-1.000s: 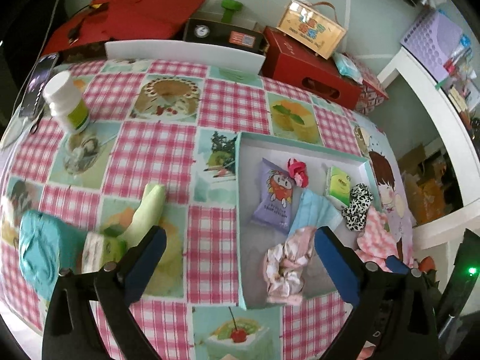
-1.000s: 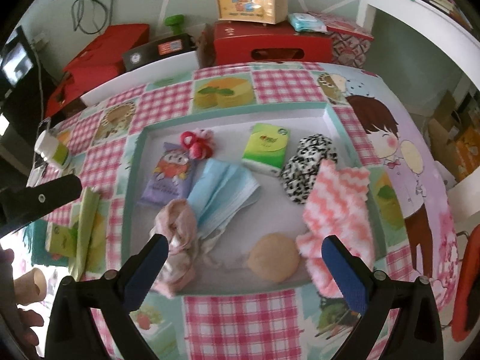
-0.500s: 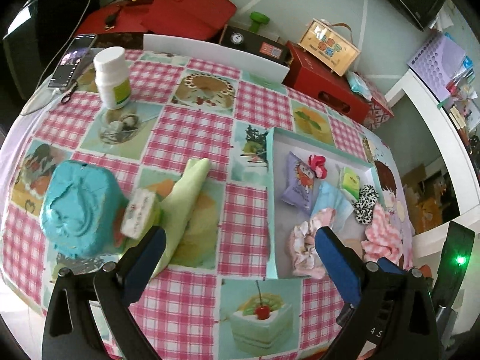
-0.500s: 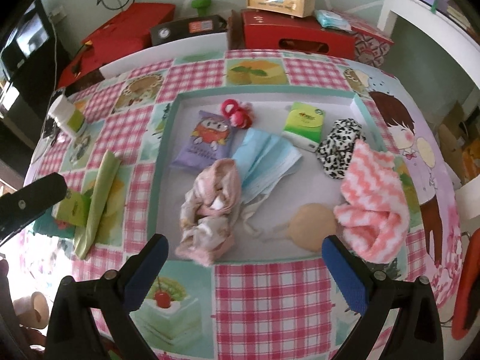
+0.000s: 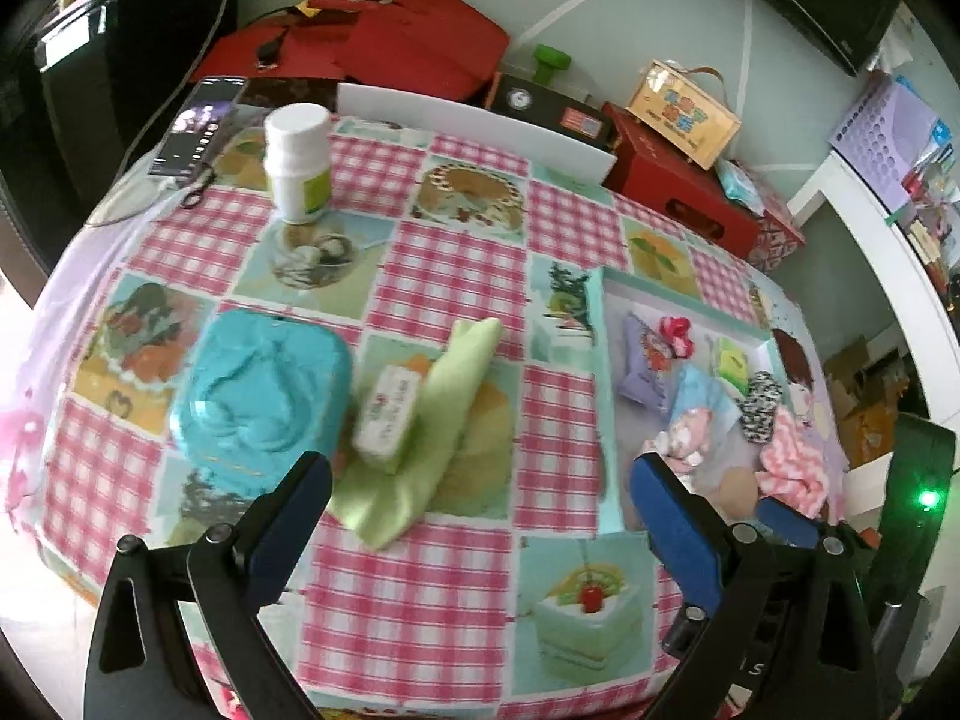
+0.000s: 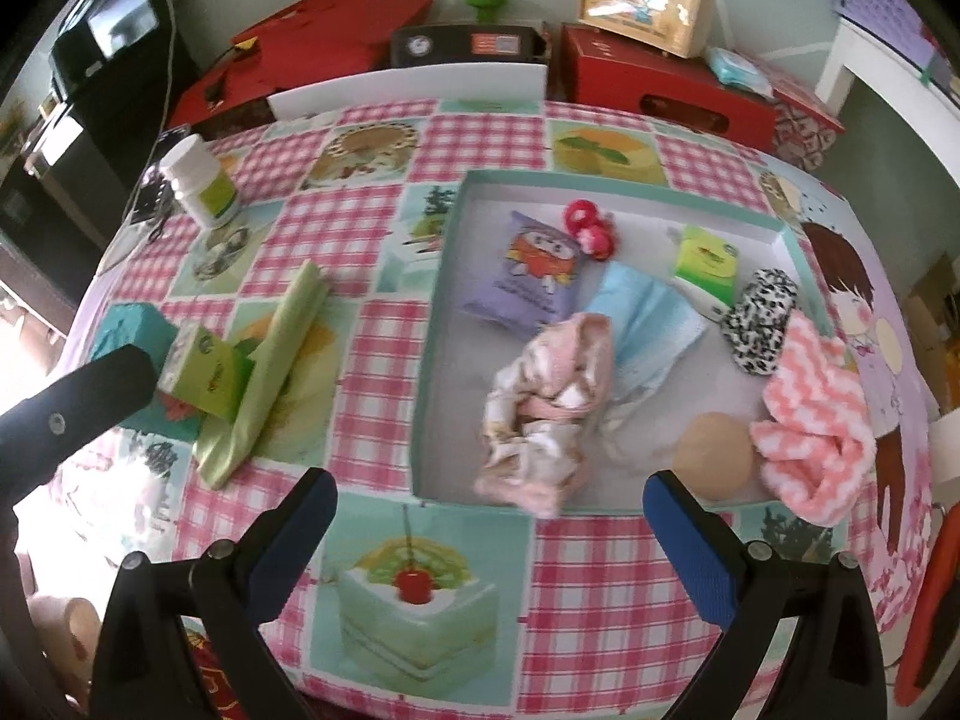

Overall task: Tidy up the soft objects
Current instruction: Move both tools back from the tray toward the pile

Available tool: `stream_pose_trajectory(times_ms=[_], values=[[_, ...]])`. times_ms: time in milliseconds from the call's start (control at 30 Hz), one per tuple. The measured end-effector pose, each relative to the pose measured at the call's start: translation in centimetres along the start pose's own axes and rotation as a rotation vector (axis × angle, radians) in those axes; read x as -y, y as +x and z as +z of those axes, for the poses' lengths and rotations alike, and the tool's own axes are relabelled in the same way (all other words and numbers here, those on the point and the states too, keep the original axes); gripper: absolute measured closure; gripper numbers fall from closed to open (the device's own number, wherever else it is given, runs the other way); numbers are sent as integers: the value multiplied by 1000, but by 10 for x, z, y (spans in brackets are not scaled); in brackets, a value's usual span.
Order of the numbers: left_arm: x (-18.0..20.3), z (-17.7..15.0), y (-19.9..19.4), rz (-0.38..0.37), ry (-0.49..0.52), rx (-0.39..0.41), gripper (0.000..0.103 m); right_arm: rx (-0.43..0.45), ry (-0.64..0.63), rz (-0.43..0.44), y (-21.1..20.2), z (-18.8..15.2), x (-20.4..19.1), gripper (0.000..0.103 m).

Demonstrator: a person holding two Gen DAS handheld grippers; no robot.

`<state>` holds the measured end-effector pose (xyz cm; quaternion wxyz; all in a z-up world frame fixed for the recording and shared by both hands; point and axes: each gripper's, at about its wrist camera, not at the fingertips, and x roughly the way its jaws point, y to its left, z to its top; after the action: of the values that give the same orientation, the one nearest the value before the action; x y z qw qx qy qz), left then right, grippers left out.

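A shallow teal-rimmed tray (image 6: 425, 360) (image 5: 602, 360) lies on the checked tablecloth. It holds a pink patterned cloth (image 6: 543, 414), a blue face mask (image 6: 645, 318), a purple snack packet (image 6: 525, 279), a red hair tie (image 6: 588, 228), a green tissue pack (image 6: 705, 261), a leopard scrunchie (image 6: 759, 324), a tan puff (image 6: 714, 456) and a pink zigzag towel (image 6: 810, 420). Left of the tray lie a light green cloth (image 5: 432, 438) (image 6: 264, 372), a small green box (image 5: 387, 417) (image 6: 207, 375) and a teal pouch (image 5: 261, 396). My left gripper (image 5: 480, 525) and right gripper (image 6: 489, 537) are both open and hold nothing, above the table's near edge.
A white pill bottle (image 5: 298, 162) and a phone (image 5: 198, 126) sit at the far left of the table. Red boxes (image 6: 660, 90), a wooden case (image 6: 642, 0) and a white board (image 6: 408, 87) stand behind it. A white desk (image 5: 888, 276) is at the right.
Both grippers have pulled back and up from the table, so more of the tablecloth and its near edge shows. The left view has swung left toward the teal pouch and green cloth.
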<state>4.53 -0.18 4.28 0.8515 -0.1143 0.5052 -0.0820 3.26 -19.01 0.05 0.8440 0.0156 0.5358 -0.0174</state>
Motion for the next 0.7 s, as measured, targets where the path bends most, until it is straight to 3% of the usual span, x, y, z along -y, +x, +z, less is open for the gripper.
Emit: stream_pose_trajectory(times_ms=[267, 700], values=[[-25, -4, -2, 60, -26, -4, 4, -11, -38, 28, 3, 0, -23, 0], [-38, -13, 9, 62, -68, -46, 4, -45, -104, 63, 16, -6, -53, 0]])
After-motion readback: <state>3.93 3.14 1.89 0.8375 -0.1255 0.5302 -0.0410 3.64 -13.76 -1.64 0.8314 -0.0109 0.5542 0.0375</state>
